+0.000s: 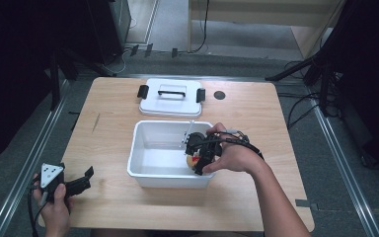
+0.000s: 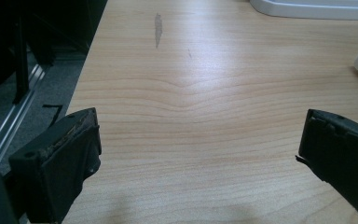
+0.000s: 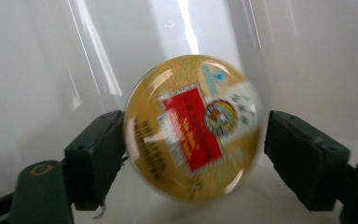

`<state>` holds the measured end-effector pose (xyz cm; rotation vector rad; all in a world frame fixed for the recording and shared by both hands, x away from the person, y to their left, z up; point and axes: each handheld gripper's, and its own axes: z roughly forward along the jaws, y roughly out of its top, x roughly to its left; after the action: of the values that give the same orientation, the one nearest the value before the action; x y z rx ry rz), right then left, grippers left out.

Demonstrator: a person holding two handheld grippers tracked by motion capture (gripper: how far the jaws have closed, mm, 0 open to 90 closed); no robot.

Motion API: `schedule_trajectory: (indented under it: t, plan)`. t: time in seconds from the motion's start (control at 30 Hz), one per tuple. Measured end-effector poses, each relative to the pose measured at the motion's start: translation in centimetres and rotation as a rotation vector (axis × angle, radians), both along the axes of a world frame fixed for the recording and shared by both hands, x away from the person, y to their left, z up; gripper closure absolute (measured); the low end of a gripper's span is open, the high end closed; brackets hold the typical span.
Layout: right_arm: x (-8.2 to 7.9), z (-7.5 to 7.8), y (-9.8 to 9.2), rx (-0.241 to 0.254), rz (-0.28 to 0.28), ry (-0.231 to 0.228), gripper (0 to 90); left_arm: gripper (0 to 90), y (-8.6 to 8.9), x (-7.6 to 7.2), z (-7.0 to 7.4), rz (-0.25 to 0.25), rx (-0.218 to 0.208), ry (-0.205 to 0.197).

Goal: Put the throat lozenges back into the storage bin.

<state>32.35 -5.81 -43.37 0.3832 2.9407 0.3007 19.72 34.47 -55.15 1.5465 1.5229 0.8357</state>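
A round yellow tin [image 3: 193, 126] with a red label sits between the jaws of my right gripper [image 3: 195, 140], low inside a white plastic bin [image 1: 170, 123]. The tin is blurred while the jaws look sharp. The left jaw meets its edge, and a thin gap shows at the right jaw. In the high view the right gripper [image 1: 197, 160] reaches over the bin's right wall, with the tin [image 1: 192, 160] a yellow spot beneath it. My left gripper [image 1: 86, 177] rests at the table's front left corner, open over bare wood [image 2: 200, 140].
The bin's white lid [image 1: 171, 98], with a black handle and side clips, lies behind the bin. A dark round hole [image 1: 219, 95] is in the tabletop at back right. A grey smear [image 2: 158, 30] marks the wood ahead of the left gripper.
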Motion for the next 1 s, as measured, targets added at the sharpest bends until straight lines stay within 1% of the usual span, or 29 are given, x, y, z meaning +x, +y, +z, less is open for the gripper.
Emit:
schedule_trajectory:
  t: [0.07,0.17,0.5,0.73,1.0]
  plan:
    - [0.0,0.0,-0.1,-0.006,-0.008,-0.002,22.2,0.0,0.0,0.0,0.0,0.000,0.000,0.002]
    - [0.1,0.0,-0.3,-0.009,-0.004,0.001,22.0,0.0,0.0,0.0,0.0,-0.001,0.001,0.001]
    - [-0.1,0.2,-0.4,0.004,-0.009,0.002,21.5,0.0,0.0,0.0,0.0,0.000,0.002,0.001]
    - [-0.4,1.1,-0.4,0.033,-0.012,-0.011,22.0,0.0,0.0,0.0,0.0,-0.002,0.002,0.002]
    - [-0.6,2.1,-0.7,0.045,-0.013,-0.025,22.4,0.0,-0.1,0.0,0.0,0.000,0.003,0.000]
